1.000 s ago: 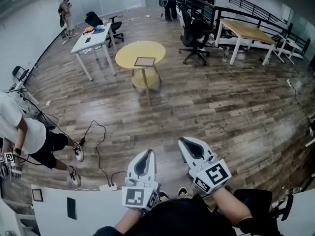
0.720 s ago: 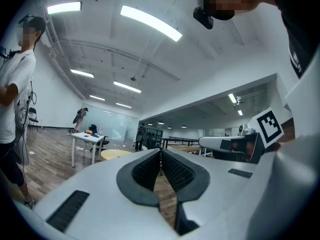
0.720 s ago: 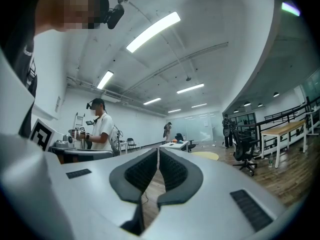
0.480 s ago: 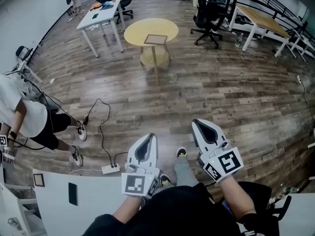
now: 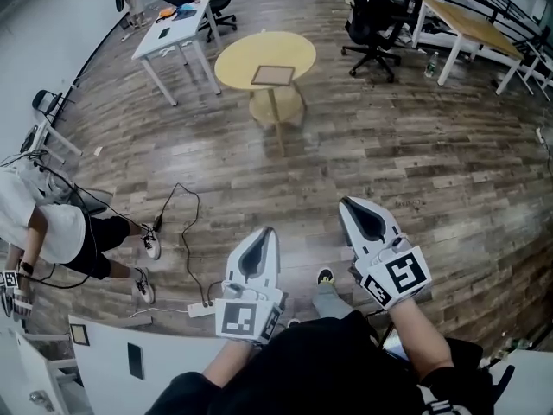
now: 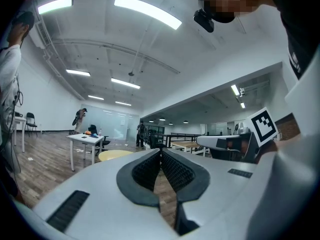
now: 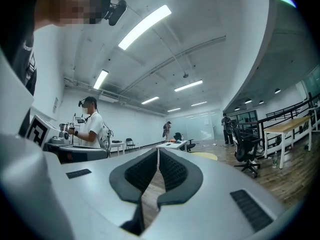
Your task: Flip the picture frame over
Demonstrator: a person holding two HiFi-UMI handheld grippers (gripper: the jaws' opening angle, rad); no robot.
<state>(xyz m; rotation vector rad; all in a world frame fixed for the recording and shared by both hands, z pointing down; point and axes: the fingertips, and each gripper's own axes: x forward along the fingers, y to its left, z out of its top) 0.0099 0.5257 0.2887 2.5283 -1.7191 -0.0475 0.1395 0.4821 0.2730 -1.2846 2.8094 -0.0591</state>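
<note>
Picture frame (image 5: pixel 273 75) flat on round table (image 5: pixel 242 59), long axis across view; left gripper (image 5: pixel 264 236), right gripper (image 5: pixel 351 207) closed, empty.

The left hand-held gripper (image 5: pixel 269 231) and the right hand-held gripper (image 5: pixel 345 202) are smooth white shells that taper to a point. Each has a dark grey teardrop-shaped opening lined with ribbed pads (image 6: pixel 145 171). Black slotted vents (image 7: pixel 249 209) are cut into the shells' flanks. At the rear of each shell is a white cube (image 5: pixel 242 319) printed with black square markers. The person wears a black top (image 5: pixel 320 372), a grey trouser leg (image 5: pixel 328 302) and a dark shoe (image 5: pixel 325 277).
</note>
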